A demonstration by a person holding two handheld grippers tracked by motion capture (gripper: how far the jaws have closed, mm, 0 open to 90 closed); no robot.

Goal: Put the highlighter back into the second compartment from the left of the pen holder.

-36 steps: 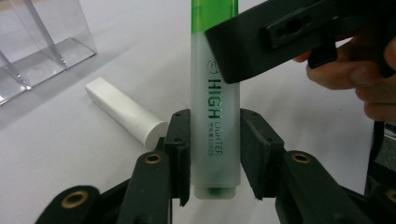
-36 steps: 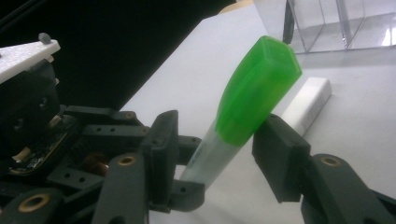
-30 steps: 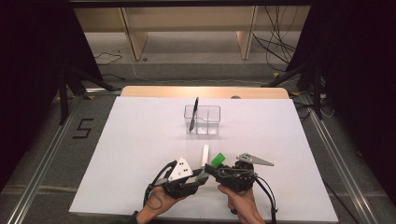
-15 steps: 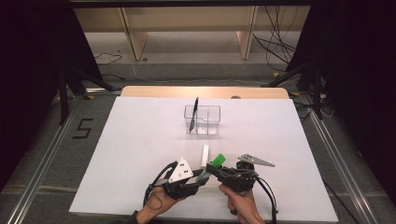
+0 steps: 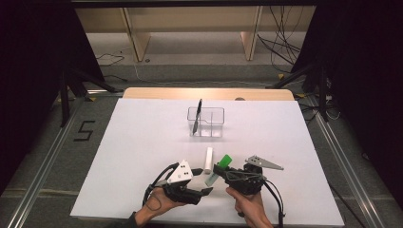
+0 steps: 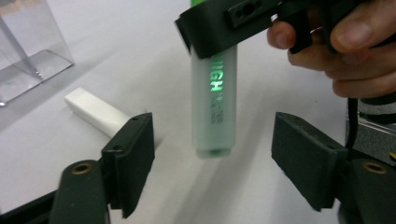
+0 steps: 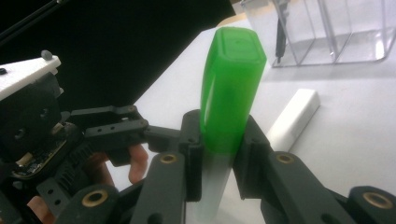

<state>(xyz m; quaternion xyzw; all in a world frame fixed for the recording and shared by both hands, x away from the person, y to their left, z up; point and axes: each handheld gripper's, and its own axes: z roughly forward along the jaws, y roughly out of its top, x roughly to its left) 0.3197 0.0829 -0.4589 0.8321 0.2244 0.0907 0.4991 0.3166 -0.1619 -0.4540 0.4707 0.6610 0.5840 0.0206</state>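
A highlighter (image 5: 223, 163) with a green cap (image 7: 231, 88) and a pale translucent body (image 6: 214, 102) hangs tilted just above the white table (image 5: 142, 142). My right gripper (image 5: 220, 171) is shut on it where cap meets body; its jaws have just been closing on it (image 7: 222, 135). My left gripper (image 5: 205, 192) is open. Its jaws have just been opening and stand wide on either side of the body's lower end without touching it (image 6: 214, 140). The right gripper (image 6: 224, 28) grips the highlighter from above in the left gripper view.
A white block (image 5: 208, 159) lies flat on the table just beyond the grippers. Farther back stands a clear divided container (image 5: 206, 121) with a black pen (image 5: 197, 114) leaning in its left compartment. The table's front edge is close behind both hands.
The left gripper's jaws have spread apart from the highlighter's body. The right gripper stays on the highlighter. Both hands have hardly shifted.
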